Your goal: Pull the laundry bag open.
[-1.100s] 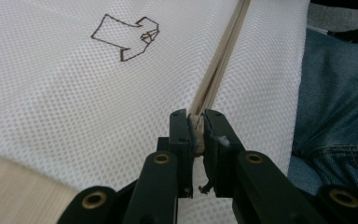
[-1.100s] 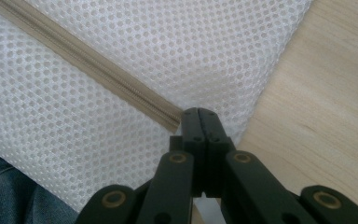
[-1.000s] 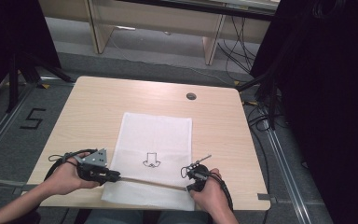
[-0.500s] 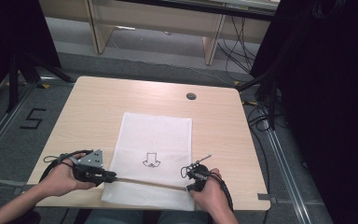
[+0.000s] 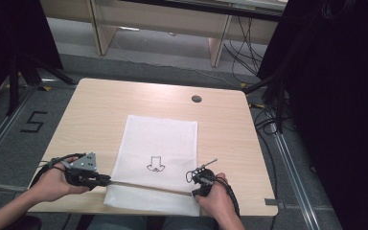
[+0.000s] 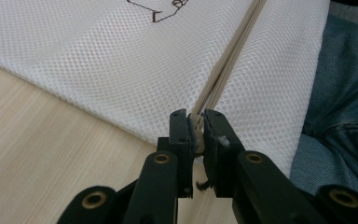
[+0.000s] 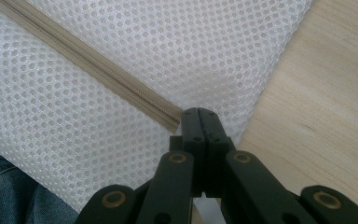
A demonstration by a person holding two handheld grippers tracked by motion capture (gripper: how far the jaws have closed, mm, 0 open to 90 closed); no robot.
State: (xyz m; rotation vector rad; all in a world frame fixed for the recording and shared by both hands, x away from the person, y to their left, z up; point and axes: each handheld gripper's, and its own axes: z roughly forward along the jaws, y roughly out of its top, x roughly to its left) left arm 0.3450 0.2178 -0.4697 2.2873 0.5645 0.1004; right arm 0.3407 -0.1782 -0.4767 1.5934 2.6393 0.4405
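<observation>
High view: the mesh bag [image 5: 155,163] lies at the worktop's [image 5: 100,110] near edge; left tool [image 5: 106,181] clamps the zipper pull [image 6: 196,135], right tool [image 5: 195,189] pinches the zipper's [image 5: 148,186] far end. Zipping looks finished.

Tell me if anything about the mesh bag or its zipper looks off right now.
Nothing is torn or spilled. The white mesh bag lies flat, though its near edge hangs over the table front. The left gripper is shut on the zipper end, and the right gripper pinches the bag's other end.
</observation>
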